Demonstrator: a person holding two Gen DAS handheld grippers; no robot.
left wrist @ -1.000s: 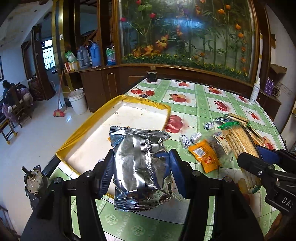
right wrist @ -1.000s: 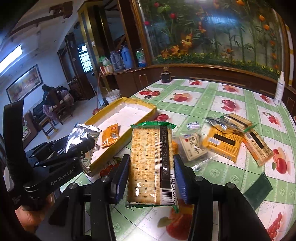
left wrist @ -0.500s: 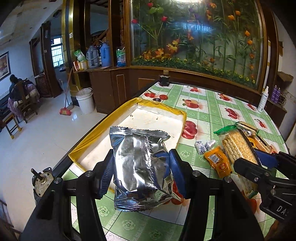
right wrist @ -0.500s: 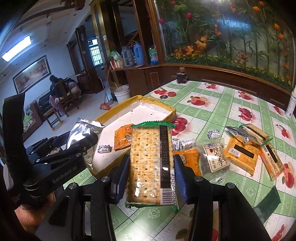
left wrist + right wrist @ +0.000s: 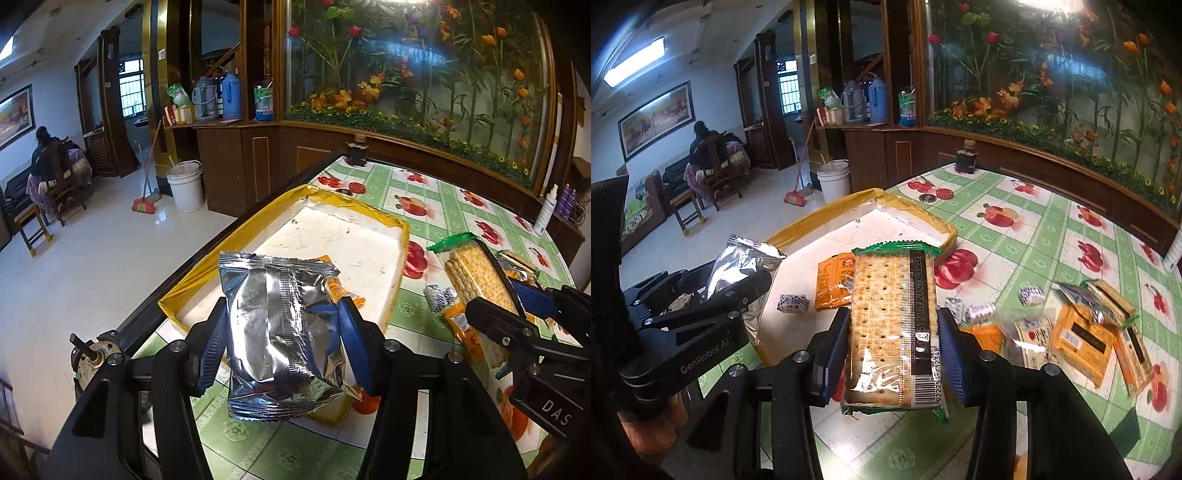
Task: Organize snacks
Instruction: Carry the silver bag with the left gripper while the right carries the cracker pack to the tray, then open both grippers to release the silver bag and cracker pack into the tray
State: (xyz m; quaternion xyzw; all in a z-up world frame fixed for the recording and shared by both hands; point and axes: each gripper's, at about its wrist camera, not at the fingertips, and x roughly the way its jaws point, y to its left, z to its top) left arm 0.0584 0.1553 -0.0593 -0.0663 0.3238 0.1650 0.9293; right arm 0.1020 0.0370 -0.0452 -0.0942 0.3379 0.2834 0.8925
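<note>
My left gripper (image 5: pixel 282 345) is shut on a crinkled silver foil snack bag (image 5: pixel 280 332), held over the near corner of the yellow-rimmed white tray (image 5: pixel 236 236). My right gripper (image 5: pixel 894 350) is shut on a clear pack of crackers (image 5: pixel 892 328) with a green end and a black barcode strip, just right of the tray (image 5: pixel 912 214). In the right wrist view an orange packet (image 5: pixel 833 282) and a small blue-white candy (image 5: pixel 792 303) lie in the tray. The left wrist view shows the cracker pack (image 5: pixel 476 273) and right gripper at its right.
On the green fruit-print tablecloth (image 5: pixel 1034 236) lie several loose snacks: orange boxes (image 5: pixel 1082 339), another cracker pack (image 5: pixel 1123 332), small wrapped candies (image 5: pixel 1030 293). A dark jar (image 5: pixel 966 160) stands at the far table edge. A bucket (image 5: pixel 184 184), broom and seated person are on the left.
Both grippers have travelled leftward across the table with their packs; the tray now sits more central and closer under them. The orange packet and candy in the tray have come into view.
</note>
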